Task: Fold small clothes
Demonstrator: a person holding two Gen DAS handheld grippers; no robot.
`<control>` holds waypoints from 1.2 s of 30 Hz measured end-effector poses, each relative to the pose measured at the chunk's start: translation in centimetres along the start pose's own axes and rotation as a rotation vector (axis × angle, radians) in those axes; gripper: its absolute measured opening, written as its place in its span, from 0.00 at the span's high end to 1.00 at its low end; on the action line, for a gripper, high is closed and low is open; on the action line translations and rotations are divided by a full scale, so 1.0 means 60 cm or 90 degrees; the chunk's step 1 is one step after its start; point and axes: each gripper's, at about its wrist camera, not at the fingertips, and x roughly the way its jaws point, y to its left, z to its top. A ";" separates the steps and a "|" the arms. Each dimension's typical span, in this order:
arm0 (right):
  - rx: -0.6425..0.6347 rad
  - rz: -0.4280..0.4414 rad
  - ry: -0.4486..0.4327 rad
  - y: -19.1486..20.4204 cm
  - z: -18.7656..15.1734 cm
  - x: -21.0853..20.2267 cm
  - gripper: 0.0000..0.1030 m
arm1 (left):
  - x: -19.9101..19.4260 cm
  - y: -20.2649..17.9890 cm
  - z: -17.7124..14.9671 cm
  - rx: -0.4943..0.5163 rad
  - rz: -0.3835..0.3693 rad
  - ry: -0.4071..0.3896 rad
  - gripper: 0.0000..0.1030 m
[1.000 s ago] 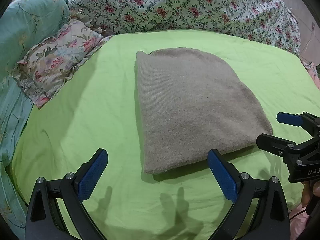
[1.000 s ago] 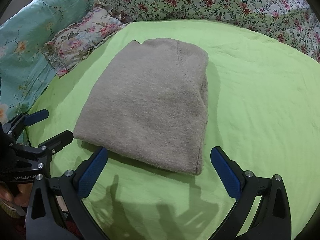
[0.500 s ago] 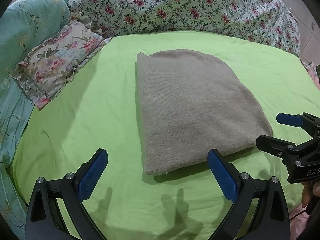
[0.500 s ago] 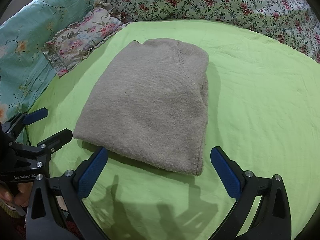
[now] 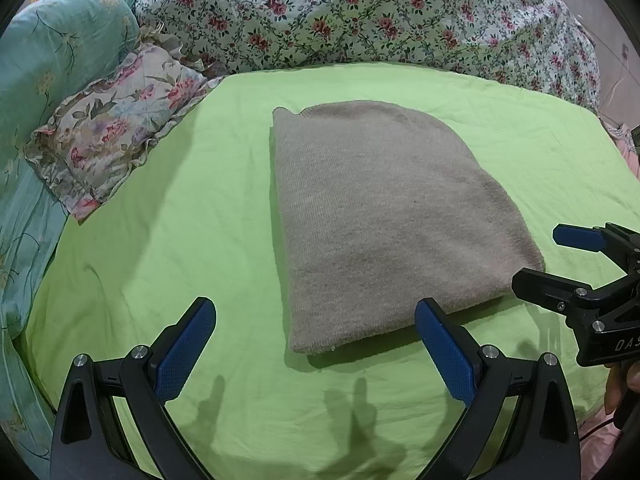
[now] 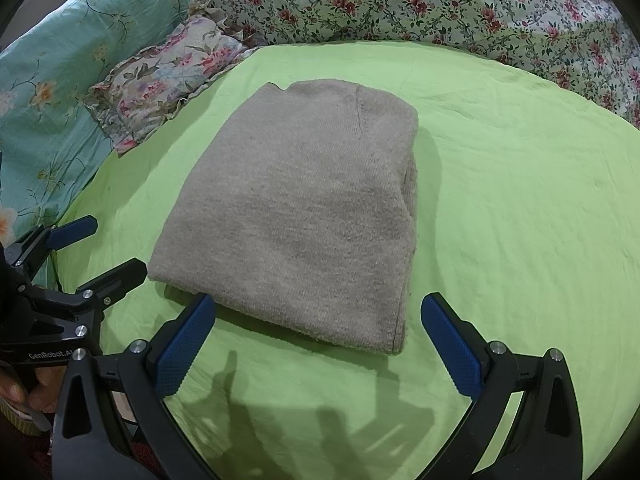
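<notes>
A grey-brown knitted garment (image 5: 384, 220) lies folded into a neat block on the green sheet (image 5: 180, 240); it also shows in the right wrist view (image 6: 304, 216). My left gripper (image 5: 316, 344) is open and empty, just short of the garment's near left corner. My right gripper (image 6: 320, 340) is open and empty, just short of the garment's near right corner. Each gripper shows at the edge of the other's view: the right one (image 5: 552, 256) and the left one (image 6: 108, 248).
A flowered frilled pillow (image 5: 108, 136) lies at the left of the sheet. A teal floral quilt (image 5: 52, 64) is piled at the far left and a white floral quilt (image 5: 360, 12) along the back. The sheet's near edge is below the grippers.
Both grippers have drawn back and lifted very slightly. The garment has not moved and both grippers stay open.
</notes>
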 end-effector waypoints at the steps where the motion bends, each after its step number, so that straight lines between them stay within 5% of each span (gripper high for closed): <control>1: 0.000 0.000 0.000 0.000 0.000 0.000 0.01 | 0.000 0.000 0.001 0.000 -0.001 0.000 0.03; 36: 0.021 -0.003 -0.008 -0.031 0.041 0.032 0.01 | 0.047 0.030 0.033 -0.032 -0.003 0.025 0.03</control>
